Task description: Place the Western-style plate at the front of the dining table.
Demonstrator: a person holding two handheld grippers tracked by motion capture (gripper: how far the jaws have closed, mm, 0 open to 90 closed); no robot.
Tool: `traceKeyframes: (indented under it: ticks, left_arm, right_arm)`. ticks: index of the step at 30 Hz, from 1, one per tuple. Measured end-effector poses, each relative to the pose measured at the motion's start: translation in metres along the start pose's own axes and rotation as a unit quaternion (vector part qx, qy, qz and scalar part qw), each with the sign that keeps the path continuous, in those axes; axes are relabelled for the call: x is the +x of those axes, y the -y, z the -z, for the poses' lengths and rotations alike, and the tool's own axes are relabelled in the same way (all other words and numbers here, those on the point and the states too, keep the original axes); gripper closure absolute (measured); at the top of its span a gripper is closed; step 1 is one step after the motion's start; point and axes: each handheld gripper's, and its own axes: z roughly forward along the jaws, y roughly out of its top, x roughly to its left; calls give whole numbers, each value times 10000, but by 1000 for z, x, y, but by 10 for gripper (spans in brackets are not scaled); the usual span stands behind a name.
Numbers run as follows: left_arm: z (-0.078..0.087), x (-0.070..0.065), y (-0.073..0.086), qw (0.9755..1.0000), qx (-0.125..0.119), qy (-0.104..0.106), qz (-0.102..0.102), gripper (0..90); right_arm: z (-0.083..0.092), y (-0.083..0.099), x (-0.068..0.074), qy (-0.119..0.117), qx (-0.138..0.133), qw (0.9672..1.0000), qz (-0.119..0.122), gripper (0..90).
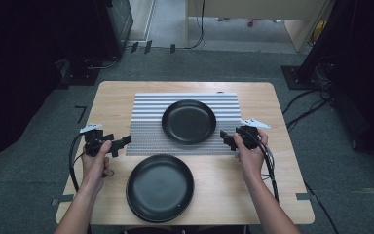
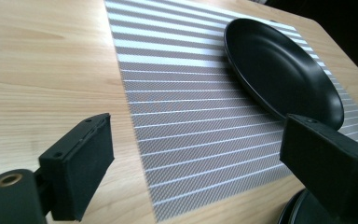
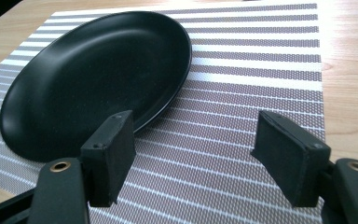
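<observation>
near plate (image 1: 160, 187) sits on the bare table (image 1: 224, 195) at the front edge, touched by nothing. left gripper (image 1: 121, 143) hovers by the mat's (image 1: 146, 127) left edge, jaws spread, nothing between them. right gripper (image 1: 227, 139) hovers at the mat's right edge, jaws spread too, empty. far plate (image 1: 189, 122) rests on the striped mat, between the two grippers and apart from both.
</observation>
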Motion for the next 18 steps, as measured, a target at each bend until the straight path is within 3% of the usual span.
traceKeyframes:
  ticks: [4, 6, 18]
  left_arm:
    - [12, 2, 10, 10000, -15, -50, -72, 91]
    - [17, 3, 16, 10000, -35, -43, -13, 90]
    - [36, 8, 54, 9999, 21, -164, -28, 85]
  right_arm:
    - [8, 4, -3, -22, 22, 10000, -68, 263]
    - [12, 8, -5, -46, 22, 9999, -111, 253]
    - [40, 25, -12, -135, 25, 9999, -63, 228]
